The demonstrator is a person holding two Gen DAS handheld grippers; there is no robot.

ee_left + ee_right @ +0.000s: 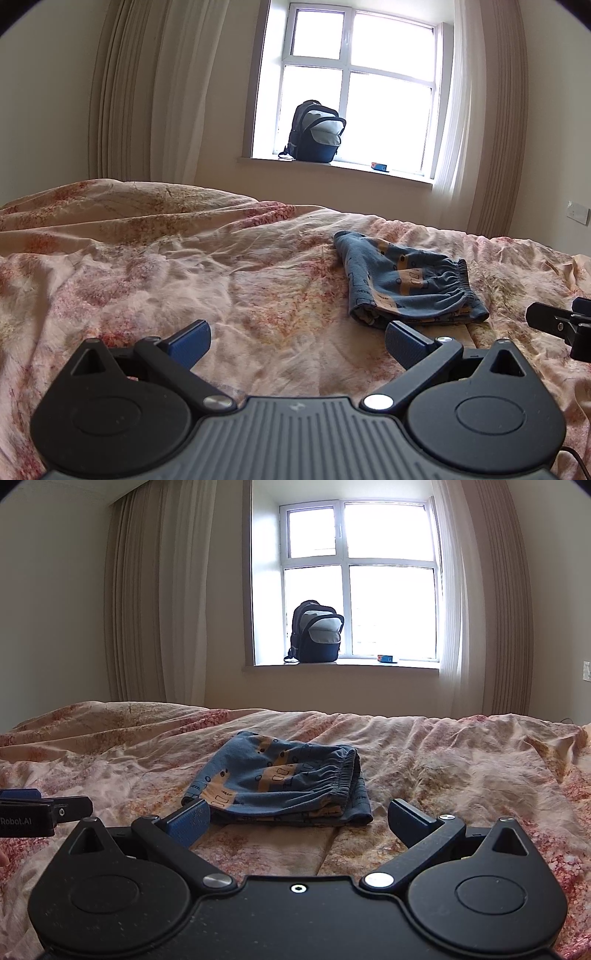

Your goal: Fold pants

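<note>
- The small blue cotton pants with tan blocks and an elastic waistband [284, 782] lie as a compact bundle on the rumpled pink floral bedspread [461, 760], gathered waistband on top and facing the right side of the bed.
- The right gripper [299, 818] sits low, right in front of the bundle, its blue-padded fingers [190, 821] spread wide and holding nothing; the left pad is just beside the near-left corner of the cloth, maybe brushing it, hard to tell.
- The left gripper [297, 339] is off to the side over bare bedspread, jaws released too, empty, with the pants ahead and to its right.
- By the look of it the fold is done or nearly so, and that's exactly where it could slip.
- If that left pad drags on the near hem as the tool moves, the top layer may peel open.
- The bedspread is soft and creased, so any nudge could carry the bundle along and skew its edges.
- Closing on the fold edge risks pinching bedspread along with cloth, and lifting both.
- The elastic waistband looks springy; pressed unevenly, it could push the layers apart.
- The dark backpack [317, 632] on the white window sill [406, 668] is well away, no trouble there.
</note>
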